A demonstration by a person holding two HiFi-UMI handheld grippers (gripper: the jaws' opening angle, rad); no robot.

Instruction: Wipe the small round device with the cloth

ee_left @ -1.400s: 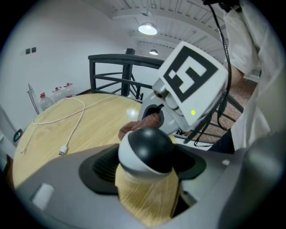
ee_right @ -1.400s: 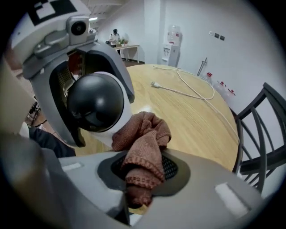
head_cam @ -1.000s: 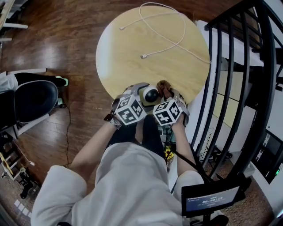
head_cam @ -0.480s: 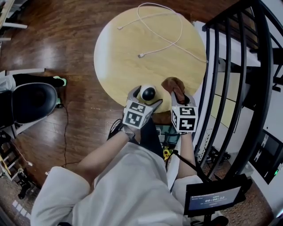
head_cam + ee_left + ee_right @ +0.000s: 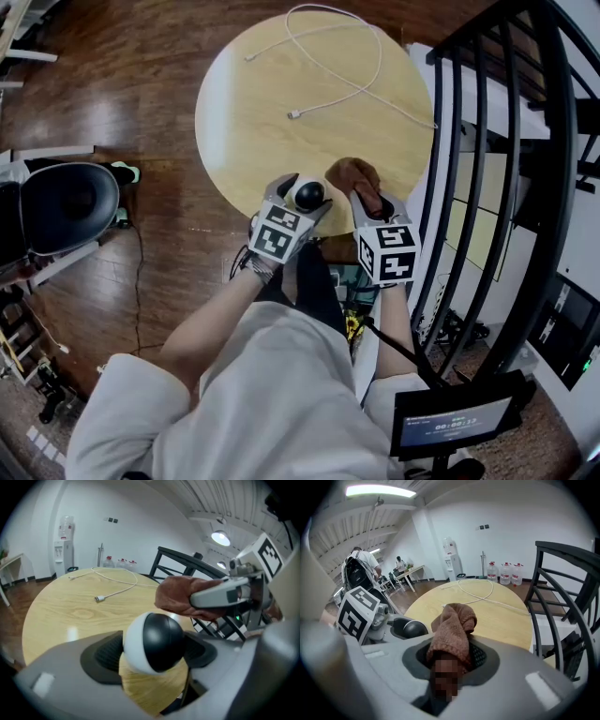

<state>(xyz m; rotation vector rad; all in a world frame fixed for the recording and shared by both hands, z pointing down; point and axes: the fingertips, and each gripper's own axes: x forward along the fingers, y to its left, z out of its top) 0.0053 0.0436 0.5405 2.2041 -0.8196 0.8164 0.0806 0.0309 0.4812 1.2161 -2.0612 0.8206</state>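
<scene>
Two grips look set from where I sit. The small round device (image 5: 157, 639), a white shell with a black dome, sits between the jaws of the left gripper (image 5: 292, 199). Those jaws have just been closing and now seem to press on its sides, standing wide only because the device is wide. It is at the near edge of the round wooden table (image 5: 262, 112), probably so the dome is free for wiping. The brown cloth (image 5: 452, 625) is just beside it on the right and, as far as I can tell, not touching yet. The right gripper (image 5: 450, 656) is clamped on the cloth, and a rolled wad pokes out past the jaw tips, which I take to be the wiping pad. A white charging cable (image 5: 345, 58) lies well apart, toward the far edge. I cannot tell whether the device rests on the table or hangs just above it, because the gripper body hides its underside. The pinched end of the cloth is also hidden down between the right jaws.
</scene>
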